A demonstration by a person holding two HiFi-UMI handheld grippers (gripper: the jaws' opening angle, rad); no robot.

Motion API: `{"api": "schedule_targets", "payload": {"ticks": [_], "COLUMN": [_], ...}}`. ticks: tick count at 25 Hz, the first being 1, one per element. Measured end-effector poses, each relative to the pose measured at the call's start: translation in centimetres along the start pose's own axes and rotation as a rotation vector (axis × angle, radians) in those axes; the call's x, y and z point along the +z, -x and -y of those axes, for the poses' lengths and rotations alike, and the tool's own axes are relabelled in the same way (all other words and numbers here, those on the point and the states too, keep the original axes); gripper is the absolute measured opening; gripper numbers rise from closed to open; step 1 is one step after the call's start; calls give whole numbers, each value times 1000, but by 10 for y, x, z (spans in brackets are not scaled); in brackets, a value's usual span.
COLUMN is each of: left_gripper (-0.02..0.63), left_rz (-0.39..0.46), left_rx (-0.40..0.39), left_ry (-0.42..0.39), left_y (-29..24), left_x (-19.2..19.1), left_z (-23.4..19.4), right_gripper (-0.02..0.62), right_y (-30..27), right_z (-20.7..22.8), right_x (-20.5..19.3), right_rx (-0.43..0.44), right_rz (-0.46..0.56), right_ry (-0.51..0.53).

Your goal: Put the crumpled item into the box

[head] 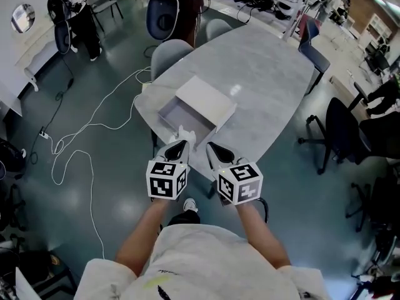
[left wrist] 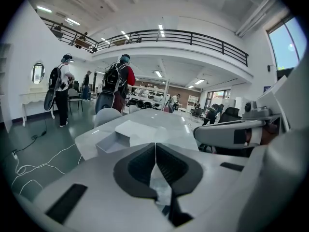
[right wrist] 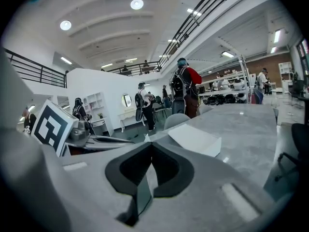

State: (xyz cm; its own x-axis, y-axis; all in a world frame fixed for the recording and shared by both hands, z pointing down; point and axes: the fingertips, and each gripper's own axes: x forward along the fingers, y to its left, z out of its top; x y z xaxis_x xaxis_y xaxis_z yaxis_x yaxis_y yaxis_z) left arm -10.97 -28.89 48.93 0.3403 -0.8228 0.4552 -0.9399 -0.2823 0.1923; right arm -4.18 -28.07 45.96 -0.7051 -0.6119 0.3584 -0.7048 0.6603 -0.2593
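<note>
An open white box (head: 177, 115) sits near the front edge of the grey oval table (head: 262, 74), its lid (head: 206, 99) lying against its far side. My left gripper (head: 180, 144) hovers just before the box, shut on a small white crumpled item (head: 185, 134). In the left gripper view the item (left wrist: 159, 185) shows pinched between the closed jaws (left wrist: 155, 149), with the box (left wrist: 113, 139) ahead. My right gripper (head: 212, 147) hangs beside the left one, over the table's edge. Its jaws (right wrist: 151, 148) are shut with nothing in them. The lid (right wrist: 193, 139) lies ahead of it.
A grey chair (head: 169, 54) stands at the table's far left side, and dark office chairs (head: 340, 133) stand to the right. A white cable (head: 81, 149) loops over the floor on the left. People with backpacks (left wrist: 120, 83) stand beyond the table.
</note>
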Motion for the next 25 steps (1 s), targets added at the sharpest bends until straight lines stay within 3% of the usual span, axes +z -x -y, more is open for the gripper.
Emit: {"api": "schedule_targets", "payload": {"ticks": [25], "left_gripper": [14], "left_rz": [-138], "left_rx": [-120], "left_ry": [-1], "left_y": [-118], "left_x": [1], "left_z": [-58], "right_gripper": [5], "right_y": [-89], "right_z": [60], "right_x": [32], "right_rx": [-124], "right_rz": [-26], "right_ry": [-36]}}
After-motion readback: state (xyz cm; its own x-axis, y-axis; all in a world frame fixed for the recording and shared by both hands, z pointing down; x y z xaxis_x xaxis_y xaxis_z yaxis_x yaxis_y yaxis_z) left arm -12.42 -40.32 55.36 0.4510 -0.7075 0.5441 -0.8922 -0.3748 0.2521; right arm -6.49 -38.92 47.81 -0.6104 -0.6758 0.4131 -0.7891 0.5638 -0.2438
